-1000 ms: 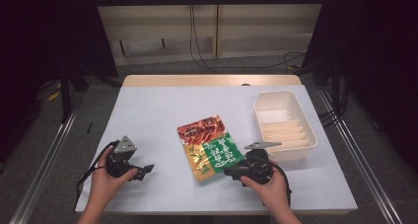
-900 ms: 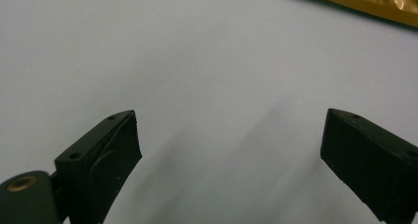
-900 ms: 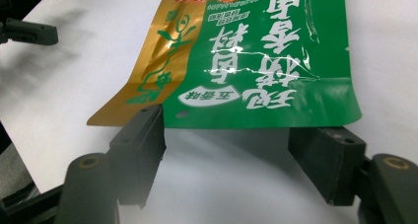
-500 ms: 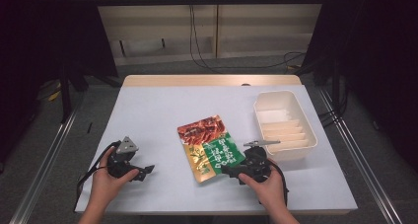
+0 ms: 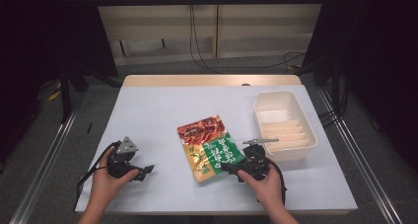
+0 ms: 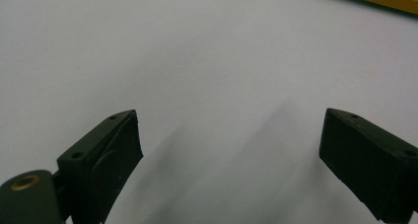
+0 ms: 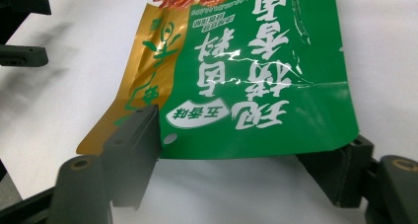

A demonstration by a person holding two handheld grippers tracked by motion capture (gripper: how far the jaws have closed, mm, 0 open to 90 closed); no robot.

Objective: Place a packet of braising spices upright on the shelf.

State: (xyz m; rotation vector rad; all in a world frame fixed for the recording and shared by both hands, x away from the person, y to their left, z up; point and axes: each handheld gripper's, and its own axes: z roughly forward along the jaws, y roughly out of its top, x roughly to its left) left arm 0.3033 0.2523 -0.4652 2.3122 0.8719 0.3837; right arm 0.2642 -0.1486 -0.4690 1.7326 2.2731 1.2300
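now snack pouch (image 7: 256,81) edge sits between right hand-held gripper (image 7: 246,155) jaws.

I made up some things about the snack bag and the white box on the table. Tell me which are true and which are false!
1. The snack bag lies inside the white box. False: it lies on the table, left of the box.
2. The right gripper has the bag's near edge between its jaws. True.
3. The left gripper holds the bag. False: its jaws are open over bare table.
4. The bag is partly green. True.
5. The white box is full of toys. False: it looks empty.
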